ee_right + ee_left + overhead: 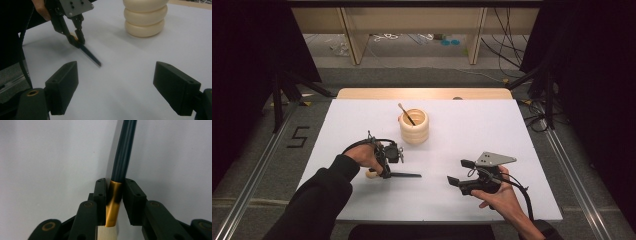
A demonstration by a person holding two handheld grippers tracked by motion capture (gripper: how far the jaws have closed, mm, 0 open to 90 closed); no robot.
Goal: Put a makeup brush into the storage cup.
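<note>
The left hand-held gripper [388,167], left of frame centre, is clamped on the gold ferrule of a brush-like tool [113,202] lying flat on the white worktop [512,130]; its dark blade points toward frame centre. The right hand-held gripper [458,173], lower right, hangs open and empty. Risks, as judged:

- The smooth ferrule may rotate or slip between the jaws during lifting.
- The ribbed holder [414,127], upper centre, could tip if struck.

Glossy gold ferrule [113,200], pale wooden handle [107,233]
</note>
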